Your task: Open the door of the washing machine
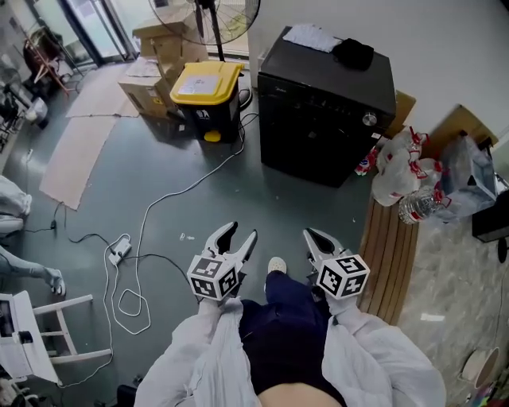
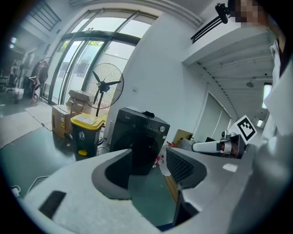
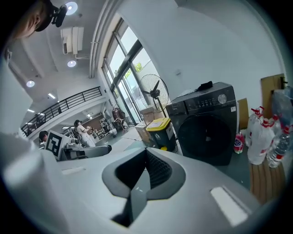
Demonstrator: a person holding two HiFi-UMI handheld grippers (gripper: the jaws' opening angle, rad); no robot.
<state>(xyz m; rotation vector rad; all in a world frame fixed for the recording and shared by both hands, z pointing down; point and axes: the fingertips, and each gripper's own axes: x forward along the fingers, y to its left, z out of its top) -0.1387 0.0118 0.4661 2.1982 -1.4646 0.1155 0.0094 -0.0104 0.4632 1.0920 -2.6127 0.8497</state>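
Observation:
The black front-loading washing machine (image 1: 326, 111) stands against the far wall with its round door shut. It also shows ahead in the left gripper view as the washing machine (image 2: 137, 141) and in the right gripper view as the washing machine (image 3: 206, 128). Both grippers hang low over the grey floor, well short of the machine. My left gripper (image 1: 238, 234) has its jaws spread with nothing between them, and the left gripper (image 2: 149, 167) frames bare floor. My right gripper (image 1: 312, 236) has its jaws together and holds nothing; in its own view the right gripper (image 3: 142, 171) shows the pads meeting.
A yellow-lidded bin (image 1: 207, 99), cardboard boxes (image 1: 155, 56) and a standing fan (image 1: 211, 20) sit left of the machine. White cable (image 1: 143, 262) loops over the floor at left. Plastic bags (image 1: 402, 171) and wooden boards (image 1: 390, 246) lie at right. A white chair (image 1: 48, 334) stands near left.

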